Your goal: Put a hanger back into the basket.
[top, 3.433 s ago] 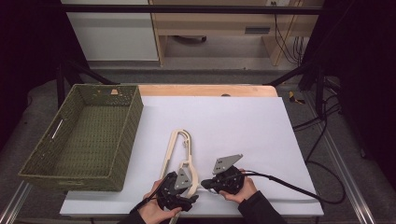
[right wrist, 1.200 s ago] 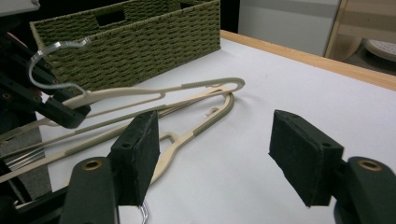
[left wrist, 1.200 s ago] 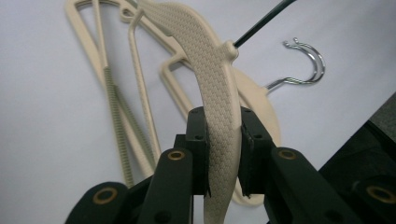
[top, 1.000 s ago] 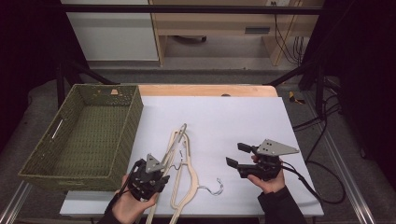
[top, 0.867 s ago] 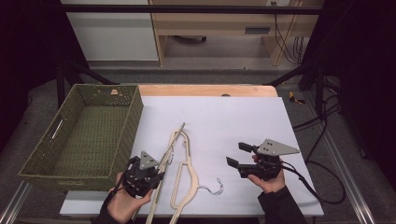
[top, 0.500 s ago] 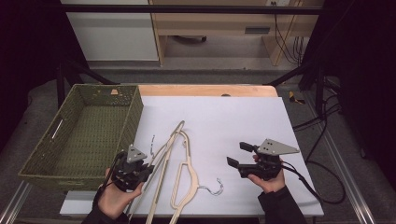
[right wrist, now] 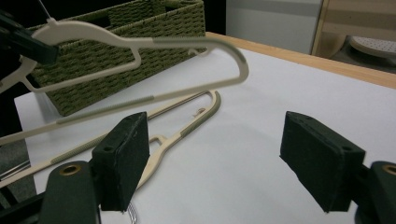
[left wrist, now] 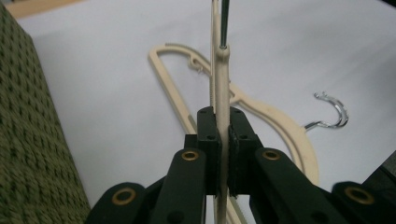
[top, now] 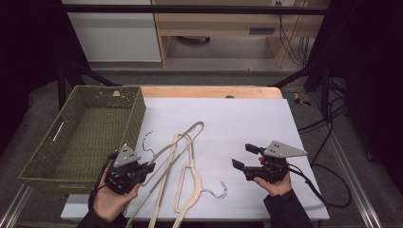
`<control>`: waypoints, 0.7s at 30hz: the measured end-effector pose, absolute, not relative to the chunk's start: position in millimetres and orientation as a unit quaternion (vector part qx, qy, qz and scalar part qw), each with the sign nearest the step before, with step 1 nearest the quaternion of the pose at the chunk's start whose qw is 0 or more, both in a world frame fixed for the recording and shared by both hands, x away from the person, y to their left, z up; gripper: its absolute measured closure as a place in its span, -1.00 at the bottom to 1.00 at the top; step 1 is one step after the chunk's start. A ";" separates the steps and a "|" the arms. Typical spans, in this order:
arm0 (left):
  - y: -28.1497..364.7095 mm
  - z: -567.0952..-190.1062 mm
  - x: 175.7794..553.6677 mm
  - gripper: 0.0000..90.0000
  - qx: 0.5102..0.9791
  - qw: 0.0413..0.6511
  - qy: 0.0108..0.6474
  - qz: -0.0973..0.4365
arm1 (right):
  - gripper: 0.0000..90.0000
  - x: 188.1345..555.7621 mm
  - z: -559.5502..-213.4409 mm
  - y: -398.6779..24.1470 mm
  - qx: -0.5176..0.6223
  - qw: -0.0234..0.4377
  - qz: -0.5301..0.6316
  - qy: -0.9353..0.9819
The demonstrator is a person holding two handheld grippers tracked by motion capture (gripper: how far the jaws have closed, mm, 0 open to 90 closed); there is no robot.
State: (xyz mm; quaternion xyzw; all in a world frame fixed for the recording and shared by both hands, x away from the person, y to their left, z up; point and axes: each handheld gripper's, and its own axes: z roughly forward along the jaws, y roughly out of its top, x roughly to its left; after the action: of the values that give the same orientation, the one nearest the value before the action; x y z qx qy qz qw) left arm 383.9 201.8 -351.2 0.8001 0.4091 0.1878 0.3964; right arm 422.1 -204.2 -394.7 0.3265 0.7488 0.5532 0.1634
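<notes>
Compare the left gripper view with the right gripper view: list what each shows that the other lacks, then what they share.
Left gripper view alone: the left tool shut on the raised hanger, seen edge-on between its jaws, and the metal hook of the flat hanger on the table.

Right gripper view alone: the right tool open with nothing between its jaws, the raised hanger's looped end lifted off the table, the wooden table edge.

Both: the woven basket, the white table cover, and both hangers.
</notes>
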 end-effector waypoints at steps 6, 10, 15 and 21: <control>214.0 -335.3 381.4 0.91 0.789 0.431 0.394 0.191 | -0.56 422.2 -394.2 -205.6 0.332 0.172 0.555 0.743; 220.9 -326.2 382.4 0.91 0.787 0.445 0.384 0.189 | -0.62 422.5 -393.1 -207.3 0.336 0.182 0.553 0.740; 230.6 -309.7 384.6 0.91 0.777 0.469 0.373 0.194 | -0.65 421.4 -389.6 -211.3 0.342 0.187 0.555 0.734; 240.4 -284.3 393.8 0.91 0.777 0.469 0.359 0.219 | -0.68 421.3 -388.9 -213.1 0.345 0.195 0.555 0.732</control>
State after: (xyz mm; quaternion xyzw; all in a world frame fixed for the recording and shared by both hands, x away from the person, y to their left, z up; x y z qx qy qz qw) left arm 393.8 240.4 -284.3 0.7769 0.3586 0.2188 0.4691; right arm 421.3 -213.1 -388.9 0.3452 0.7317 0.5545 0.1947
